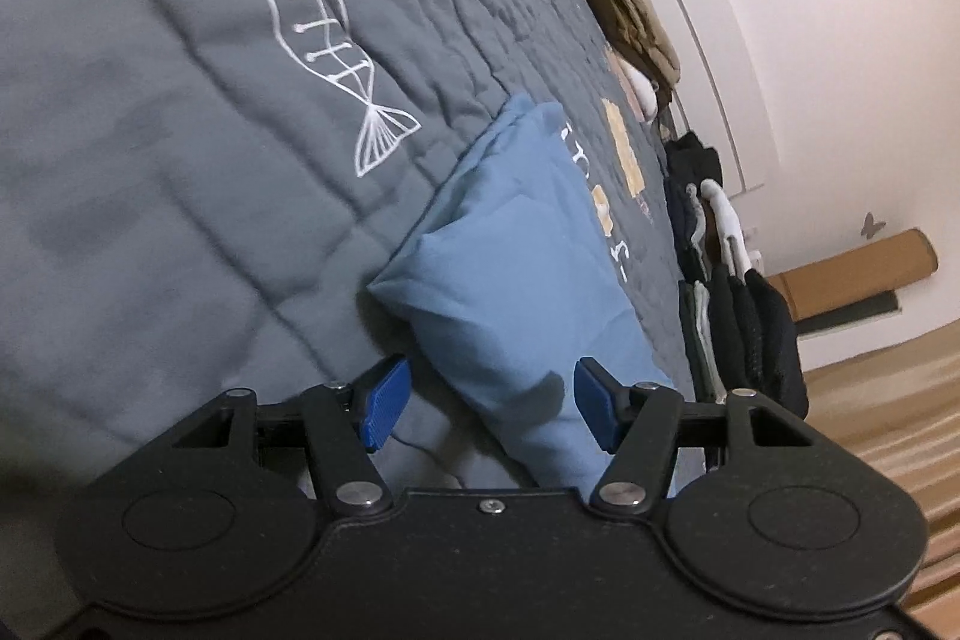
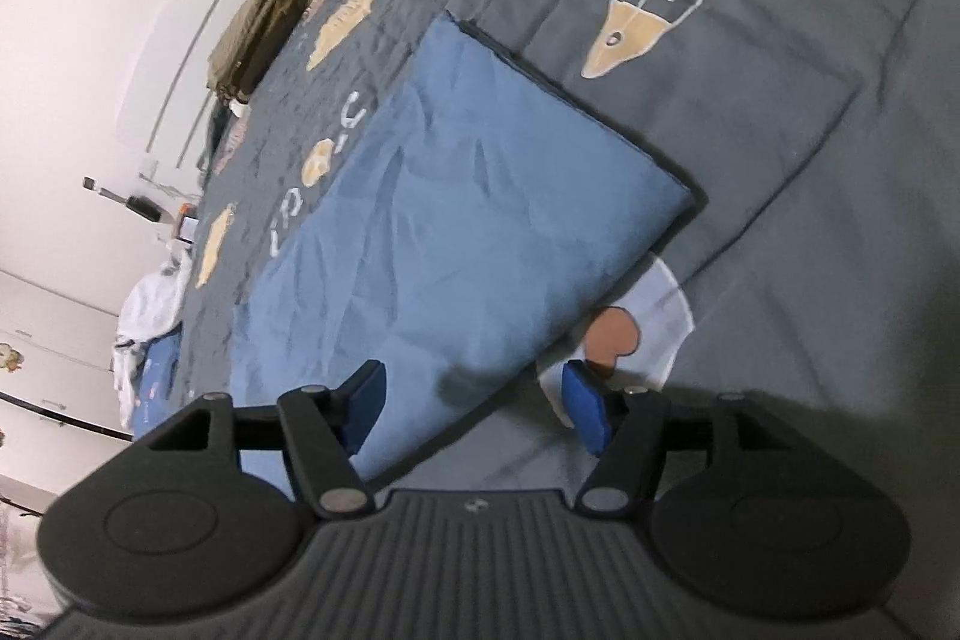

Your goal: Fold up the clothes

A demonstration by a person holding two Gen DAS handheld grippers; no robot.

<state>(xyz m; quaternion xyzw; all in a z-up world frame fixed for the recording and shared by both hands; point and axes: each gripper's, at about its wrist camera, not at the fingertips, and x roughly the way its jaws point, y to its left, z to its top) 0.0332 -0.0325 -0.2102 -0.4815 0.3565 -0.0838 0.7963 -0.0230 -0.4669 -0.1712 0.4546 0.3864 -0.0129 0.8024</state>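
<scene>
In the left wrist view, a fish drawing (image 1: 324, 34) sits at upper left on the grey quilt (image 1: 150, 172) covering the bed. The folded blue garment (image 1: 510, 244) lies at centre, its near end between the spread blue pads of the released left claw (image 1: 489, 409); contact seems unlikely, though shadow obscures it. In the right wrist view, the blue garment (image 2: 456, 208) lies flat at centre, the right claw (image 2: 477, 409) released at its near corner.
</scene>
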